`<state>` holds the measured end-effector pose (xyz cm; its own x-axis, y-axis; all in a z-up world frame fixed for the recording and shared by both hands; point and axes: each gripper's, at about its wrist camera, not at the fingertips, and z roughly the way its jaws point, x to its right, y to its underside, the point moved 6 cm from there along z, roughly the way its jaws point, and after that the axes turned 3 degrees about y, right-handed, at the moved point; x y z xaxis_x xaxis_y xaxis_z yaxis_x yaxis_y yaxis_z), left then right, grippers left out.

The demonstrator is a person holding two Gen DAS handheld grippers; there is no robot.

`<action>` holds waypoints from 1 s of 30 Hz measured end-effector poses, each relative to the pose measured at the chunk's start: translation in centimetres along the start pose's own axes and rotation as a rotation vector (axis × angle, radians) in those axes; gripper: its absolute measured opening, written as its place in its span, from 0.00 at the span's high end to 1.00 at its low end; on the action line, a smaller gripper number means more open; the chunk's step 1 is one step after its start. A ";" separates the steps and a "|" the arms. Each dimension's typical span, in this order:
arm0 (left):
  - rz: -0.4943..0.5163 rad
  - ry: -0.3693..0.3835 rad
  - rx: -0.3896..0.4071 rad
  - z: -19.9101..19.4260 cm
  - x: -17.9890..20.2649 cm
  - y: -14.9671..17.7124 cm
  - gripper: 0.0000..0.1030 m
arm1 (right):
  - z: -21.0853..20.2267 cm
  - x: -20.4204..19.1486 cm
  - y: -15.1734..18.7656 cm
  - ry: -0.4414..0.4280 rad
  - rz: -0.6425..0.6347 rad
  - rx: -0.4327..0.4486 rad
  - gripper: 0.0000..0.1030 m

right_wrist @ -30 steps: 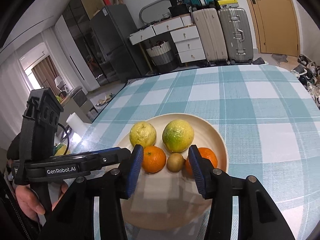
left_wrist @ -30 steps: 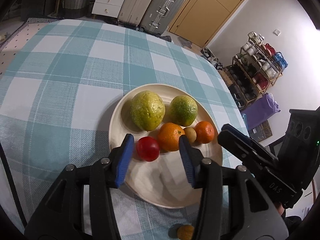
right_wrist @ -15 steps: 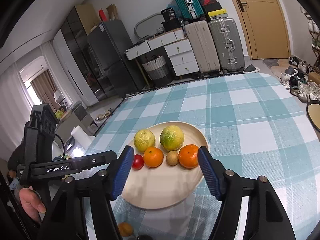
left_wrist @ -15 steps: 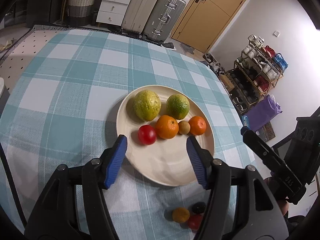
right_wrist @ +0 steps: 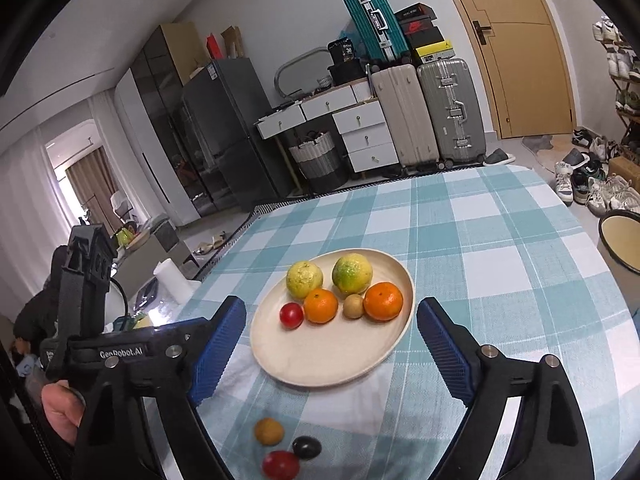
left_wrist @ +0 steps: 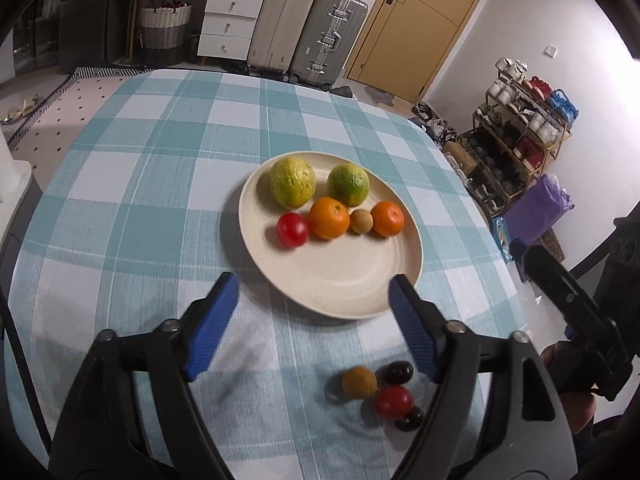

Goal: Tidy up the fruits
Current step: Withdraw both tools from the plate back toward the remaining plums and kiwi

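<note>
**A:** What is hard to read here?

**B:** The loose fruit near the table's front edge. In the left wrist view a second dark fruit point(left_wrist: 409, 421) sits half behind the right finger of the left gripper point(left_wrist: 316, 322), and the whole cluster is blurred. In the right wrist view the red tomato point(right_wrist: 281, 465) is close to the bottom edge, and I cannot find that second dark fruit there at all. Only a hand point(right_wrist: 60, 410) of the person shows, at the lower left.

**A:** And the grippers?

**B:** Both sets of jaws are opening and already stand wide, with nothing between the blue ribbed pads. The right gripper point(right_wrist: 332, 338) frames the near part of the plate point(right_wrist: 320, 368) without touching it.

**A:** Where is the fruit?

**B:** On the smooth, round cream plate: a bumpy yellow-green citrus point(left_wrist: 291, 181) and a greener one point(left_wrist: 348, 184) at the back; in front a row of red tomato point(left_wrist: 292, 229), orange point(left_wrist: 329, 217), small brown kiwi point(left_wrist: 361, 221) and second orange point(left_wrist: 387, 219), nearly touching. Off the plate, on the teal-and-white checked tablecloth point(left_wrist: 160, 200), lie a dull orange fruit point(left_wrist: 359, 381), a glossy dark fruit point(left_wrist: 398, 371) and a tomato point(left_wrist: 393, 401), huddled together.
</note>
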<state>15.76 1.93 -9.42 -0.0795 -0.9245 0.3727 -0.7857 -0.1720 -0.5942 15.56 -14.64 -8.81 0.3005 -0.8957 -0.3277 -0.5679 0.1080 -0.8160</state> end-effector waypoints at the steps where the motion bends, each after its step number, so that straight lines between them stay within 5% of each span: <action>1: 0.001 -0.007 0.008 -0.3 0.1 0.3 0.23 | -0.2 -0.1 0.1 -0.001 0.001 0.003 0.09; 18: 0.002 -0.103 0.029 -2.2 0.6 5.4 0.19 | -4.3 -0.9 2.7 -0.006 -0.001 0.033 0.02; 26: -0.002 -0.110 -0.004 -1.9 0.2 8.3 0.02 | -5.0 -1.0 5.6 0.000 -0.013 -0.021 0.01; 30: -0.002 -0.122 -0.021 -1.7 -0.3 9.3 0.01 | -4.9 -1.0 7.3 0.001 -0.013 -0.057 0.01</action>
<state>7.40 1.17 -13.86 -0.0038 -0.9590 0.2834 -0.7986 -0.1677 -0.5781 7.35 -15.06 -12.09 0.3073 -0.8975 -0.3162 -0.6067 0.0712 -0.7917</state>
